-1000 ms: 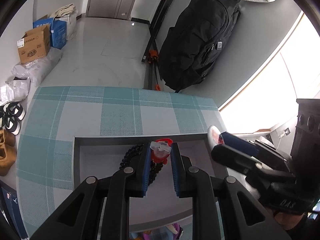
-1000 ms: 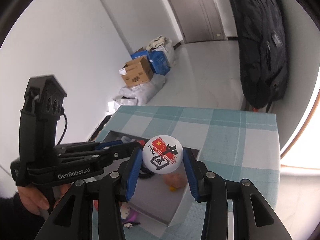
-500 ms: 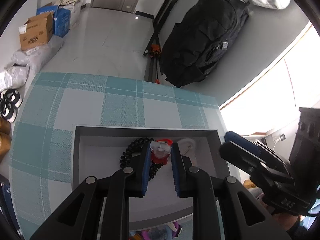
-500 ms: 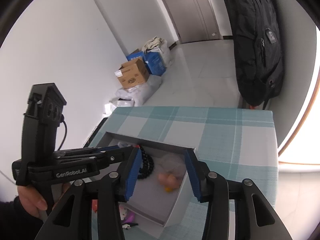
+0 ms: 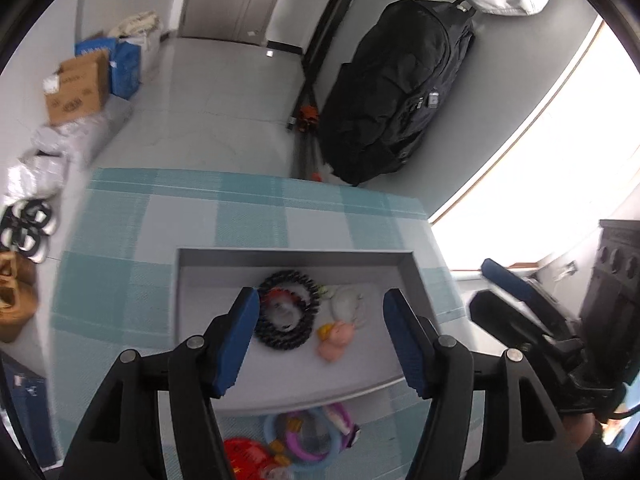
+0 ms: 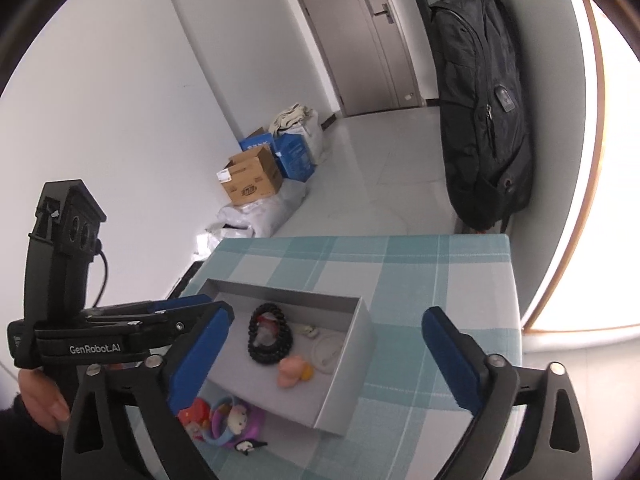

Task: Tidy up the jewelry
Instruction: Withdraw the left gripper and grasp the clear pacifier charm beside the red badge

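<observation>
One "GenRobot.AI" label, left gripper (image 6: 192, 312)

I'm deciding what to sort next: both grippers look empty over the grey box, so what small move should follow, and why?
Probably swing the left gripper, whose jaws are opening with nothing between them, back toward the loose trinkets lying on the cloth just outside the grey box; they are the unsorted items nearest it.

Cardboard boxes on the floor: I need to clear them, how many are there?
1, a brown box by the left wall, beside a blue carton. Bags could hide more.
</observation>
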`<action>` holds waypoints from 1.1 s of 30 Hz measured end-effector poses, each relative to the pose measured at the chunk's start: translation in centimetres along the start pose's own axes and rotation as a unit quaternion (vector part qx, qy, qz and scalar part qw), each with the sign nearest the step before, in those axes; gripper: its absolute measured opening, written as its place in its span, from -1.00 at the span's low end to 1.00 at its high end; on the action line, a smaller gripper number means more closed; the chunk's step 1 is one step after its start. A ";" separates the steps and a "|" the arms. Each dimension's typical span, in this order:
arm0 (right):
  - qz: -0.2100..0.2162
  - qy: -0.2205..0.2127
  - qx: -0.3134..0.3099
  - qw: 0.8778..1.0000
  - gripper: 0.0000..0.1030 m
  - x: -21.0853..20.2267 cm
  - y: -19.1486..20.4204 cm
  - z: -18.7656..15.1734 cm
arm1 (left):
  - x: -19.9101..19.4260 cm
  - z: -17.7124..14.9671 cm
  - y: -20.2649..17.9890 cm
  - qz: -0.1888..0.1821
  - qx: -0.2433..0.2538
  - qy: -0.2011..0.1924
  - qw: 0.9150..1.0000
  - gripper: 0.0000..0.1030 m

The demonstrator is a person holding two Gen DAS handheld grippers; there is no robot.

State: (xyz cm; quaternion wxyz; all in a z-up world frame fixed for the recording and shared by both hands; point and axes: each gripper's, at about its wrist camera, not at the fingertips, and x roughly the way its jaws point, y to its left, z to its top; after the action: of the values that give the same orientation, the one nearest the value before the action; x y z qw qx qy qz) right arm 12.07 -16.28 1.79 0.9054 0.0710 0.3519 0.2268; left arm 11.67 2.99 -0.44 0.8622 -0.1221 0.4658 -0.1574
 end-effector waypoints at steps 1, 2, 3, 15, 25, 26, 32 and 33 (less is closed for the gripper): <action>0.002 -0.003 -0.004 1.000 1.00 -0.1 0.3 -0.2 | -0.2 -0.2 0.1 0.005 0.002 -0.002 1.000 0.16; 0.003 -0.006 -0.010 1.000 1.00 -0.2 0.6 -0.3 | -0.6 -0.4 0.1 0.011 0.002 -0.008 1.000 0.16; 0.002 -0.008 -0.015 1.000 1.00 -0.3 0.9 -0.4 | -0.9 -0.6 0.1 0.016 0.001 -0.011 1.000 0.16; -0.004 0.001 -0.052 0.999 1.00 -1.5 3.4 -2.9 | -3.8 -3.8 1.9 0.052 -0.011 -0.023 0.998 0.18; -0.016 0.021 -0.042 0.999 1.00 -1.7 3.8 -4.7 | -4.0 -6.5 3.8 0.049 -0.032 -0.004 0.998 0.40; -0.018 0.023 -0.042 0.999 1.00 -1.7 3.7 -4.8 | -3.9 -6.7 3.7 0.047 -0.030 -0.003 0.998 0.40; -0.024 0.030 -0.030 0.999 1.00 -1.6 3.4 -5.4 | -4.3 -7.3 3.1 0.013 0.001 -0.030 0.999 0.39; -0.024 0.030 -0.028 0.999 1.00 -1.6 3.3 -5.4 | -4.3 -7.5 2.9 0.008 0.006 -0.030 0.999 0.39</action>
State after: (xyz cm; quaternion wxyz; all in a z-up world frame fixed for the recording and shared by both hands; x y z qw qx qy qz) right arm 6.22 -14.30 -0.28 0.9012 0.0297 0.3741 0.2166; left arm 3.65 6.84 -2.21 0.8777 -0.1176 0.4396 -0.1500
